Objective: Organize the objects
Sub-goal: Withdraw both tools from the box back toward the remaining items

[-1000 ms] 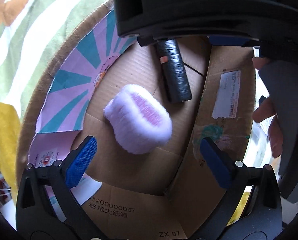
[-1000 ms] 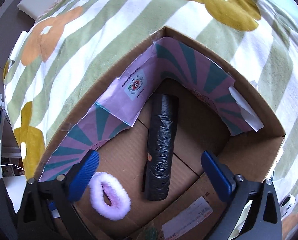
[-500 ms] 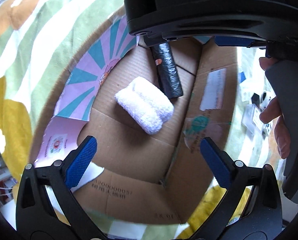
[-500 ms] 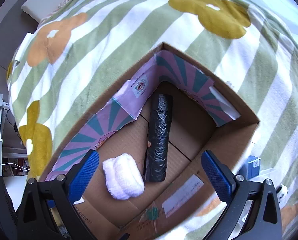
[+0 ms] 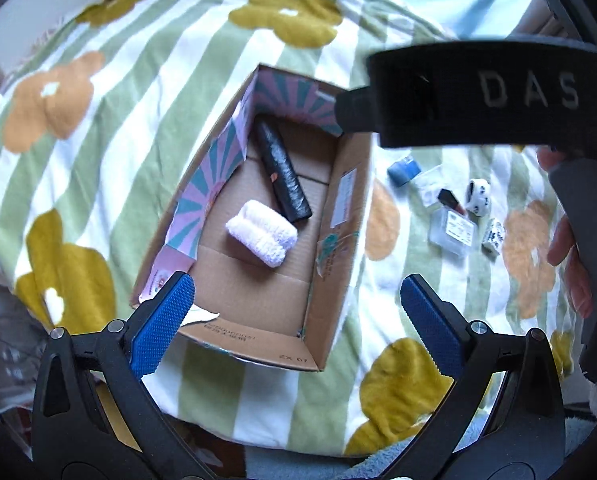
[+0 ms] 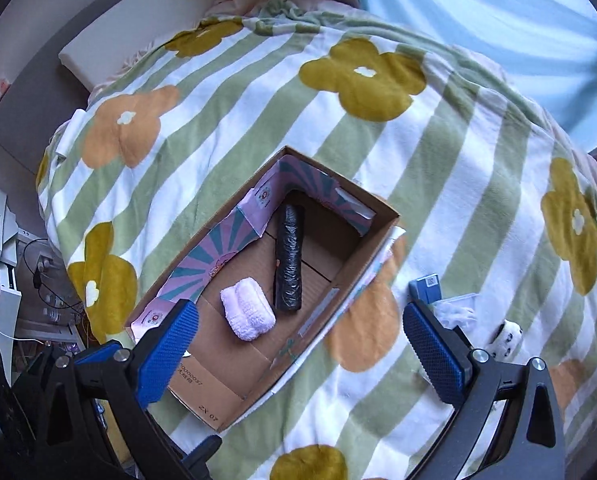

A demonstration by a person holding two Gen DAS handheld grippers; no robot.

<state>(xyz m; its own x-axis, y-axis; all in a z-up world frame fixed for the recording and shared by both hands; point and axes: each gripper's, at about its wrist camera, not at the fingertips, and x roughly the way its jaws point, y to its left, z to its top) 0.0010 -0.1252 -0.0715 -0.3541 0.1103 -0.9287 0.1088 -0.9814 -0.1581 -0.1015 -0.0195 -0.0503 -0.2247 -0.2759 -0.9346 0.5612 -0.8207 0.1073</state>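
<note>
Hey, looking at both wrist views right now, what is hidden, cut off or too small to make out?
- Left wrist view: the other black hand-held gripper covers the brown cardboard box's far right corner.
- Left wrist view: the labels on the small clear plastic case and the white printed packet are too small to read.
- Right wrist view: the right blue finger pad hides most of the loose pile; only the blue box and the spotted white item show.

Striped flower-print blanket (image 6: 258,128) over bed; white shelf (image 6: 2,280), cables at left
</note>
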